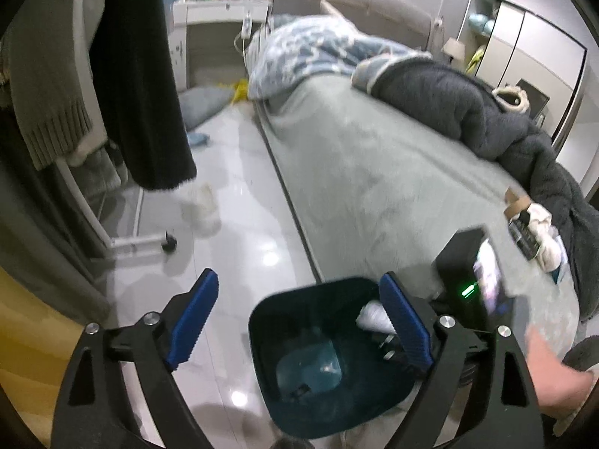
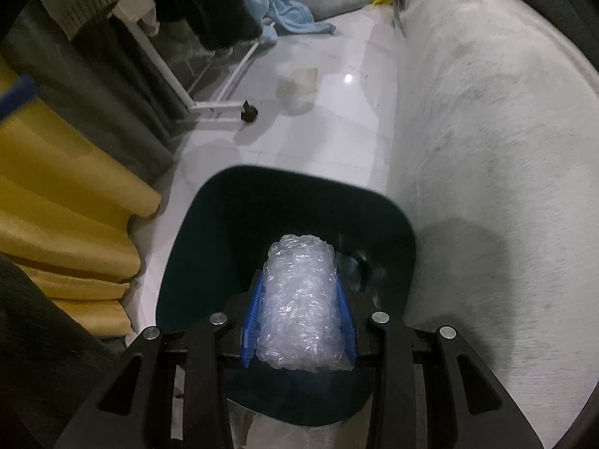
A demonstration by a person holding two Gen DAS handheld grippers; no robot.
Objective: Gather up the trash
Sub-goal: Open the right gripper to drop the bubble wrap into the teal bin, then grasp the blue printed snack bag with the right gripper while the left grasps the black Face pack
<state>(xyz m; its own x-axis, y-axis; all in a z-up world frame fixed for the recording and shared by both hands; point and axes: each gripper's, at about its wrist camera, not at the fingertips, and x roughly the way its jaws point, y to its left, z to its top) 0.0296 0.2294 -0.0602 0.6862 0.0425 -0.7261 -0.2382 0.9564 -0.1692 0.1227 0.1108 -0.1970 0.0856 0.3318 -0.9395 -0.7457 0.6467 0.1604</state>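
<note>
A dark blue trash bin (image 1: 262,321) stands on the floor beside the bed; it also shows in the right wrist view (image 2: 194,247). A clear plastic item (image 1: 309,368) lies at its bottom. My right gripper (image 2: 299,284) is shut on a roll of clear bubble wrap (image 2: 299,307) and holds it over the bin's mouth. That gripper's black body (image 1: 468,273) shows in the left wrist view, right of the bin. My left gripper (image 1: 299,310) is open and empty, just above the bin's near rim.
A grey bed (image 1: 374,172) with a dark blanket (image 1: 486,123) and small items (image 1: 531,232) lies to the right. A clothes rack (image 1: 123,239) with hanging garments stands left. Yellow curtain (image 2: 63,194) is at the left. A piece of litter (image 1: 204,202) lies on the tiled floor.
</note>
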